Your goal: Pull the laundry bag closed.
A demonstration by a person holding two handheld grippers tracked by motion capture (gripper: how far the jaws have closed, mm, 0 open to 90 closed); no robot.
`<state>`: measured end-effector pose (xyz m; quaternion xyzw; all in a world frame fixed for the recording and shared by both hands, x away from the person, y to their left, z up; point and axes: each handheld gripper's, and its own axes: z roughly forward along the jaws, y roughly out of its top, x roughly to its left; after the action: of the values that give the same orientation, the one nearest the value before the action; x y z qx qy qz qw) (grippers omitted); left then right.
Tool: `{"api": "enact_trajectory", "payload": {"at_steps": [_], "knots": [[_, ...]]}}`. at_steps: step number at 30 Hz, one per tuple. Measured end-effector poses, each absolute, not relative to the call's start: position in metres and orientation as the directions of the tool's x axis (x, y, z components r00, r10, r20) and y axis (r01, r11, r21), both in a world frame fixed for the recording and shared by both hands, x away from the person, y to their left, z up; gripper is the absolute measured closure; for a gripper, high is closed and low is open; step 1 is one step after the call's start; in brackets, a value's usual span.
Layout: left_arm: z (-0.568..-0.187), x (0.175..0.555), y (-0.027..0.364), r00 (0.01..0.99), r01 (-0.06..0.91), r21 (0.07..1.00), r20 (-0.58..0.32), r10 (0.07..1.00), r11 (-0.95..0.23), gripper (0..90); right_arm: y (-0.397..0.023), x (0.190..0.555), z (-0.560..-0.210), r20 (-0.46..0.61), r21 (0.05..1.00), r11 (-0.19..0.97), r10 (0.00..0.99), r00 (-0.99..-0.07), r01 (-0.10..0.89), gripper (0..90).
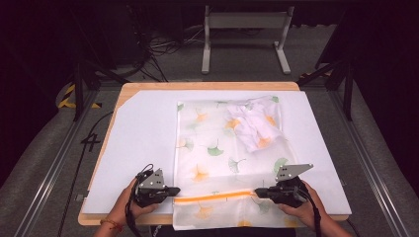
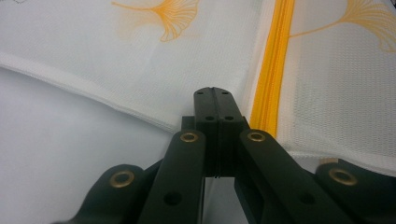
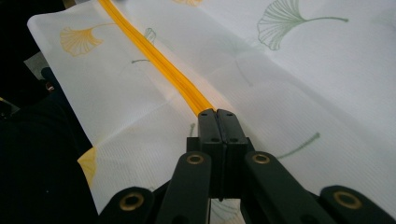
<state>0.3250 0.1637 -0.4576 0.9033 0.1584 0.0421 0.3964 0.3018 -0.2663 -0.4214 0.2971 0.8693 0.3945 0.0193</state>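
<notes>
Both grippers at 6 o'clock edge: left gripper (image 1: 174, 189) clenched at mesh bag (image 1: 212, 148) corner; right gripper (image 1: 257, 191) clenched at orange zipper (image 1: 213, 197) end. Whether either pinches fabric or zipper pull: cannot tell. Bag's near hem cut off.

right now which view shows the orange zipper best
The right gripper view: the orange zipper runs long and close from the shut fingers toward the far corner. The left gripper view shows a short stretch beside its shut fingers. The high view shows its whole length between both grippers, but small.
</notes>
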Motion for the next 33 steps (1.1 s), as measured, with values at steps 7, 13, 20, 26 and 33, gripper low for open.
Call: {"api": "enact_trajectory", "payload": {"at_steps": [7,13,20,26,33], "knots": [[-0.458,0.325,0.164,0.947,0.254,0.731,-0.053,0.318,-0.634,90.0,-0.286,0.3,-0.423,0.196,0.691,0.498,0.569,-0.798,0.525,90.0],[-0.458,0.325,0.164,0.945,0.257,0.729,-0.052,0.323,-0.634,90.0,-0.302,0.298,-0.425,0.195,0.687,0.482,0.598,-0.778,0.543,90.0],[-0.458,0.325,0.164,0.946,0.255,0.73,-0.053,0.32,-0.634,90.0,-0.314,0.296,-0.424,0.194,0.692,0.466,0.615,-0.764,0.551,90.0],[-0.458,0.325,0.164,0.946,0.254,0.73,-0.053,0.319,-0.634,90.0,-0.327,0.295,-0.419,0.179,0.696,0.455,0.64,-0.747,0.556,90.0],[-0.458,0.325,0.164,0.946,0.255,0.731,-0.053,0.319,-0.633,90.0,-0.34,0.292,-0.417,0.173,0.691,0.445,0.664,-0.728,0.57,90.0]]}}
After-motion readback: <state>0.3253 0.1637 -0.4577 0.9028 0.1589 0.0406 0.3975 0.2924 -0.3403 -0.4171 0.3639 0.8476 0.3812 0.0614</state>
